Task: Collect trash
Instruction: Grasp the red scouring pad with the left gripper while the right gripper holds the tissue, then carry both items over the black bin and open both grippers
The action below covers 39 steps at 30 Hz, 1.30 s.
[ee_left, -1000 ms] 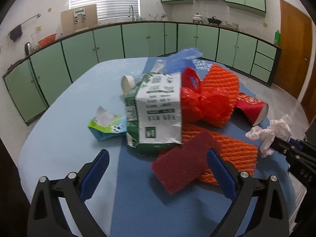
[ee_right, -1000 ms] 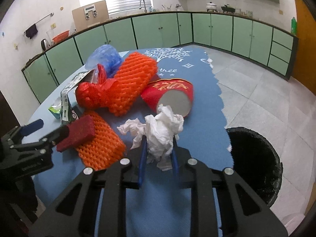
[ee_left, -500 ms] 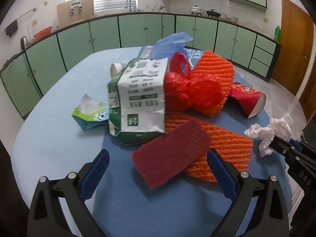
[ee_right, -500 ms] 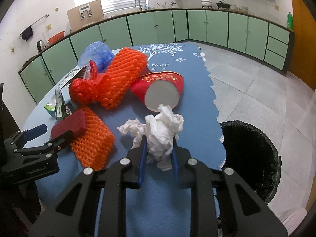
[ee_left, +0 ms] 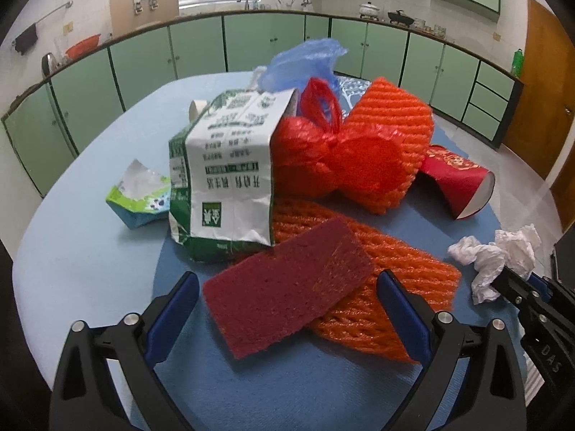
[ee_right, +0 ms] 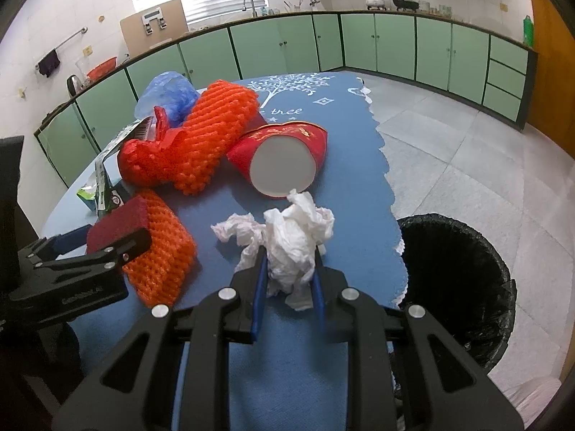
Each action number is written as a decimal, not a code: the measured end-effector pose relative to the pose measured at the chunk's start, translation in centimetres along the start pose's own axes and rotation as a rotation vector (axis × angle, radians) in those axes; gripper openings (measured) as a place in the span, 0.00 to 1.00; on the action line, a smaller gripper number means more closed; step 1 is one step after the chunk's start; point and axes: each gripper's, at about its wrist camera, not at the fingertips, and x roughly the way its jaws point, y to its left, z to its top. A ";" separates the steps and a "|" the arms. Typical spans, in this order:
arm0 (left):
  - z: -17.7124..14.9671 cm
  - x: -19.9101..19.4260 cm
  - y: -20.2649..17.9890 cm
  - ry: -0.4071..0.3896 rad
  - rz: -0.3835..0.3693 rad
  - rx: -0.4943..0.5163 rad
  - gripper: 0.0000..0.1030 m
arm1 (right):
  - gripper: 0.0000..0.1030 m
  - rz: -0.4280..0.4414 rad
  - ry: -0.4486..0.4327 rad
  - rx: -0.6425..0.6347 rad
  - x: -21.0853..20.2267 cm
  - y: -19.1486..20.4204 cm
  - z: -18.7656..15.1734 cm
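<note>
A pile of trash lies on the blue table. My right gripper is shut on a crumpled white tissue, also seen in the left wrist view. My left gripper is open, its jaws either side of a dark red sponge that rests on an orange foam net. Behind lie a green-and-white milk carton, a red plastic bag, a second orange foam net, a blue bag and a red paper cup.
A black-lined trash bin stands on the floor right of the table. A small torn green-and-blue carton lies left of the milk carton. Green kitchen cabinets run along the far walls. The table edge is near the right gripper.
My left gripper has moved forward, so the dark red sponge now lies between its open jaws. My right gripper, still holding the tissue, has shifted right toward the bin.
</note>
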 end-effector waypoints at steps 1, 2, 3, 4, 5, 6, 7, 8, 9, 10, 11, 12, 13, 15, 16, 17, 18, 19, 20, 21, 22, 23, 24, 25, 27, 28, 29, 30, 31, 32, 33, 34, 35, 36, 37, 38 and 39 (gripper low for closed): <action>-0.1 0.2 0.1 0.004 0.002 0.000 0.94 | 0.21 0.002 0.000 0.001 0.0 -0.1 0.0; -0.1 0.2 0.1 0.006 0.002 0.000 0.94 | 0.21 0.004 0.000 0.002 0.1 -0.1 -0.1; -0.2 0.2 0.1 0.005 0.002 0.000 0.94 | 0.21 0.006 -0.001 0.004 0.1 -0.2 -0.1; -0.3 0.2 0.2 0.005 0.001 -0.003 0.94 | 0.21 0.007 -0.002 0.005 0.1 -0.2 -0.1; -0.3 0.2 0.2 0.006 -0.003 -0.007 0.94 | 0.21 0.008 -0.002 0.005 0.1 -0.2 -0.1; -0.1 0.3 0.3 0.009 -0.012 -0.013 0.91 | 0.21 0.009 -0.003 0.005 0.1 -0.2 -0.2; -0.2 0.3 0.4 0.011 -0.038 -0.026 0.85 | 0.21 0.009 -0.003 0.004 0.1 -0.2 -0.2; -0.2 0.1 0.6 0.008 -0.045 -0.035 0.84 | 0.21 0.008 -0.004 0.002 0.1 -0.2 -0.2; -0.3 0.0 0.8 0.004 -0.047 -0.039 0.82 | 0.21 0.007 -0.005 0.000 0.0 -0.2 -0.3; -0.4 -0.1 0.9 0.003 -0.054 -0.042 0.81 | 0.21 0.007 -0.005 0.000 0.0 -0.1 -0.3; -0.5 -0.1 1.1 0.003 -0.058 -0.045 0.80 | 0.21 0.007 -0.005 0.001 0.0 -0.2 -0.3; -0.7 -0.2 1.2 0.001 -0.063 -0.053 0.80 | 0.21 0.006 -0.005 0.002 -0.1 -0.2 -0.3; -0.8 -0.3 1.5 0.001 -0.070 -0.064 0.79 | 0.21 0.006 -0.005 0.002 -0.1 -0.2 -0.3; -0.9 -0.6 2.0 -0.002 -0.067 -0.075 0.79 | 0.22 0.004 -0.005 0.002 -0.2 -0.1 -0.3; -0.7 -0.8 2.0 -0.007 -0.065 -0.074 0.79 | 0.22 0.001 -0.006 0.003 -0.3 -0.1 -0.3; -0.7 -1.1 2.3 -0.014 -0.065 -0.074 0.79 | 0.22 -0.001 -0.008 0.003 -0.4 -0.1 -0.3; -0.6 -1.4 2.5 -0.020 -0.068 -0.075 0.79 | 0.22 -0.003 -0.011 0.005 -0.5 -0.1 -0.3; -0.7 -2.0 2.6 -0.030 -0.071 -0.077 0.79 | 0.22 -0.004 -0.015 0.007 -0.7 -0.1 -0.2; -0.7 -2.4 2.7 -0.037 -0.074 -0.077 0.79 | 0.22 -0.004 -0.019 0.008 -0.8 -0.2 -0.1; -0.6 -2.8 2.7 -0.045 -0.080 -0.077 0.79 | 0.22 -0.005 -0.024 0.009 -1.0 -0.2 -0.1; -0.4 -3.3 2.5 -0.053 -0.090 -0.074 0.79 | 0.22 -0.007 -0.033 0.010 -1.3 -0.2 0.0; -0.4 -3.7 2.4 -0.059 -0.104 -0.069 0.79 | 0.22 -0.008 -0.039 0.011 -1.5 -0.3 0.1; -0.3 -4.0 2.3 -0.061 -0.117 -0.064 0.79 | 0.22 -0.009 -0.046 0.014 -1.7 -0.4 0.2; -0.3 -4.3 2.0 -0.065 -0.136 -0.054 0.79 | 0.22 -0.010 -0.055 0.018 -2.0 -0.5 0.3; -0.2 -5.1 1.3 -0.082 -0.160 -0.028 0.79 | 0.21 -0.015 -0.066 0.024 -2.5 -0.8 0.5; -0.2 -5.3 0.9 -0.091 -0.164 -0.016 0.79 | 0.21 -0.018 -0.073 0.028 -2.8 -1.1 0.5; -0.1 -5.7 0.5 -0.103 -0.168 -0.001 0.79 | 0.21 -0.021 -0.079 0.034 -3.1 -1.3 0.7; 0.2 -5.9 0.1 -0.113 -0.172 0.011 0.79 | 0.22 -0.024 -0.085 0.042 -3.4 -1.7 0.7; 0.4 -6.2 -0.4 -0.125 -0.178 0.025 0.79 | 0.21 -0.027 -0.092 0.054 -3.8 -2.1 0.9; 0.6 -6.4 -0.6 -0.133 -0.181 0.033 0.79 | 0.21 -0.032 -0.099 0.065 -4.2 -2.5 1.0; 0.8 -6.5 -0.8 -0.138 -0.185 0.039 0.79 | 0.21 -0.038 -0.105 0.072 -4.5 -2.9 1.0; 1.1 -6.6 -1.1 -0.142 -0.194 0.046 0.79 | 0.21 -0.047 -0.115 0.081 -5.0 -3.5 1.2; 1.3 -6.6 -1.5 -0.146 -0.202 0.053 0.79 | 0.21 -0.054 -0.122 0.088 -5.4 -4.0 1.2; 1.6 -6.7 -2.1 -0.150 -0.206 0.060 0.79 | 0.21 -0.061 -0.129 0.097 -5.8 -4.5 1.3; 1.8 -6.7 -3.0 -0.156 -0.216 0.072 0.79 | 0.21 -0.069 -0.138 0.107 -6.3 -5.2 1.3; 2.0 -6.8 -3.5 -0.160 -0.226 0.082 0.79 | 0.21 -0.082 -0.146 0.116 -6.7 -5.8 1.4; 2.1 -6.8 -4.0 -0.165 -0.237 0.093 0.79 | 0.21 -0.092 -0.152 0.120 -6.9 -6.2 1.3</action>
